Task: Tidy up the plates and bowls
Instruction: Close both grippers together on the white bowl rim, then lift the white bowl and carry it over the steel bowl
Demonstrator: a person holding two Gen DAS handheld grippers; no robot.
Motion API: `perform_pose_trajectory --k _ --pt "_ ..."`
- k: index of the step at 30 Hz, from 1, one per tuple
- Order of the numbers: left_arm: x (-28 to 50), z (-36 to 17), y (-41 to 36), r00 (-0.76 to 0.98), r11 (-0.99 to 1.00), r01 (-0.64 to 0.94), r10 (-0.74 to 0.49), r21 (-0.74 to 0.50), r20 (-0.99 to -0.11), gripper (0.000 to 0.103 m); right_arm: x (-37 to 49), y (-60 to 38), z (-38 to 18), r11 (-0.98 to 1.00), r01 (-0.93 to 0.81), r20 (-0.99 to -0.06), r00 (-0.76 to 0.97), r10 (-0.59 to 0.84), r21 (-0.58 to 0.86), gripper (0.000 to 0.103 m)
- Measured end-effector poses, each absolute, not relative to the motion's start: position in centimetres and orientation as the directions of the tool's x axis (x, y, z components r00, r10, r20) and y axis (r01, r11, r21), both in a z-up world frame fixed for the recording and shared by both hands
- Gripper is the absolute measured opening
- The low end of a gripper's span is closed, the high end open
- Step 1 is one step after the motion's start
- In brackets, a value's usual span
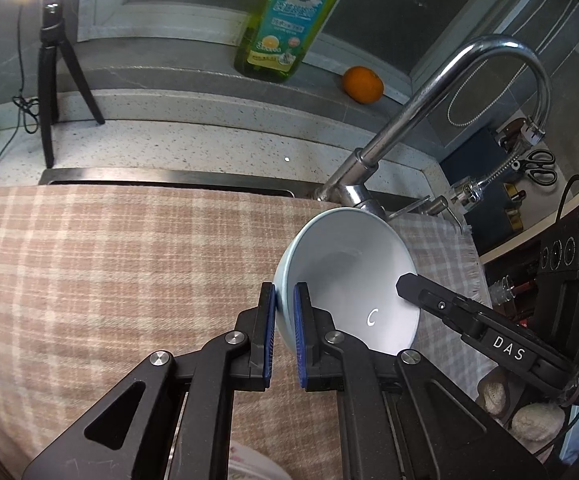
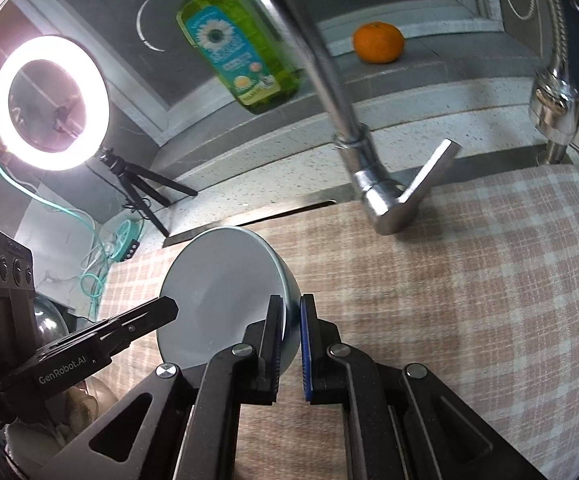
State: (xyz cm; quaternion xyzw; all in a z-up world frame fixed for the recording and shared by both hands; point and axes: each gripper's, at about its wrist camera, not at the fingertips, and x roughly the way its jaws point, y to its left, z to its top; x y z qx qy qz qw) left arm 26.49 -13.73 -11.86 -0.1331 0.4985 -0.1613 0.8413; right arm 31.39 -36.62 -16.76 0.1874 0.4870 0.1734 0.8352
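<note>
A pale blue bowl (image 1: 349, 276) is held tilted on its side above the checked cloth (image 1: 109, 272). My left gripper (image 1: 285, 294) is shut on the bowl's left rim, one pad outside and one inside. My right gripper (image 2: 291, 306) is shut on the opposite rim of the same bowl (image 2: 217, 292). In the left wrist view a finger of the right gripper (image 1: 413, 286) reaches into the bowl from the right. In the right wrist view a finger of the left gripper (image 2: 157, 310) shows at the bowl's left edge.
A chrome tap (image 1: 429, 108) arches over the cloth-covered sink, its lever (image 2: 421, 184) close behind the bowl. A green soap bottle (image 1: 289, 20) and an orange (image 1: 363, 84) stand on the back ledge. A ring light on a tripod (image 2: 51, 104) stands at the left. Scissors (image 1: 541, 166) hang at the right.
</note>
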Motion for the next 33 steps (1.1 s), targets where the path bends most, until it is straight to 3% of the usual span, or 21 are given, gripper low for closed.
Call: perform_pose_trajectory --k 33 --pt "16.1 -7.5 1.0 0.605 0.917 -0.021 -0.305 -0.398 -0.735 0.007 23.8 -20.9 -10.0 0.831 -0.33 -0.698 0.451 0.555 0.448 0.008"
